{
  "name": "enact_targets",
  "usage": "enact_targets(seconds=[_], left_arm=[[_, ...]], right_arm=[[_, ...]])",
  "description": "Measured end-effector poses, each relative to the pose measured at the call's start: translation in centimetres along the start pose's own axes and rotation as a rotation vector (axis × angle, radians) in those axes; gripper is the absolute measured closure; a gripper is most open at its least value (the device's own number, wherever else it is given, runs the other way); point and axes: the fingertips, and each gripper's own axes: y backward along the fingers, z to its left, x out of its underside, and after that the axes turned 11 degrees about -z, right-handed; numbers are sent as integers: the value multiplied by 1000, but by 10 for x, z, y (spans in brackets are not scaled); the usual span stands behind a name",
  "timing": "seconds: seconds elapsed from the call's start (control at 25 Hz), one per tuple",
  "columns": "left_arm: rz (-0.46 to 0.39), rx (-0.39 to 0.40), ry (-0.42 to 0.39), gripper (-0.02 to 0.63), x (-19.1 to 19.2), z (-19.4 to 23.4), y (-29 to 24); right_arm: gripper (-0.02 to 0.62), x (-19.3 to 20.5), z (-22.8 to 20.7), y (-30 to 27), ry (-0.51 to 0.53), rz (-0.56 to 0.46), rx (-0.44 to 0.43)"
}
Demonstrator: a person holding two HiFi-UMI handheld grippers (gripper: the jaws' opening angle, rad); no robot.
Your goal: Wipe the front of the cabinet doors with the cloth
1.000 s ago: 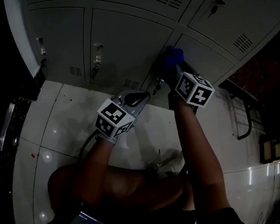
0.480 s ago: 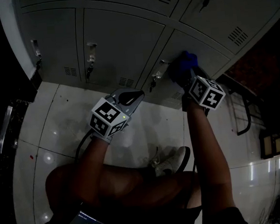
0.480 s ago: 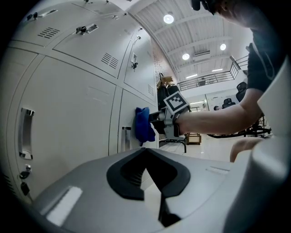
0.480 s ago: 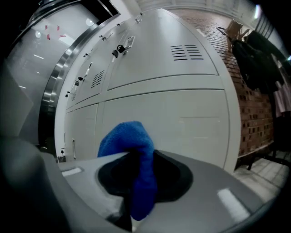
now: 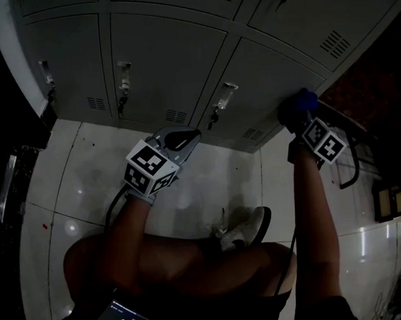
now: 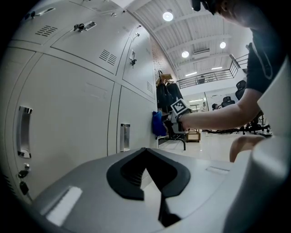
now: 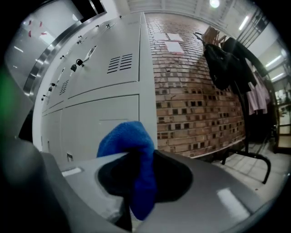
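Ahead of the right gripper [image 5: 298,119] stands a bank of grey metal locker doors [image 5: 171,61], taking up most of what faces both hands. Its lower right-hand door [image 5: 270,80] is the one being touched, close to the edge where the lockers give way to a brick wall [image 7: 200,91]. Off to that gripper's left, and held back from the doors over the pale floor tiles [image 5: 209,183], the left gripper [image 5: 188,136] has its jaws brought together with nothing between them.

The right gripper's jaws are clamped on a blue cloth [image 7: 129,150], which bulges out beyond the tips and sits between them and the door face. It looks soft, light and limp, a fluffy microfibre sort, so I'd judge it wants pinching across a bunched fold as it is now, with a good wad left proud. That way fabric rather than hard jaw meets the paint. The sheet-metal fronts seem smooth and stiff, so it should glide easily. Further to the left, a recessed handle [image 5: 224,94] with keys hanging below looks likely to snag a loose corner
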Motion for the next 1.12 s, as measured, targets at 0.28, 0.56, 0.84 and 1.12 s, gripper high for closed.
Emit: enact_targets(seconds=[0.28,0.56,0.84,1.12], left_arm=[[3,-6,-2,606,0,3,0],[0,-13,2,604,0,4,0],[-21,-29,14,604,-6,8,2],[-41,-23,19,604,-9,7,3]], right_arm=[[518,4,-9,9,-31,-18,44],[518,29,81,17,-39,-16,-118],[518,67,197,6,43,36,-301],[518,79,235,-13,24,58,-334]])
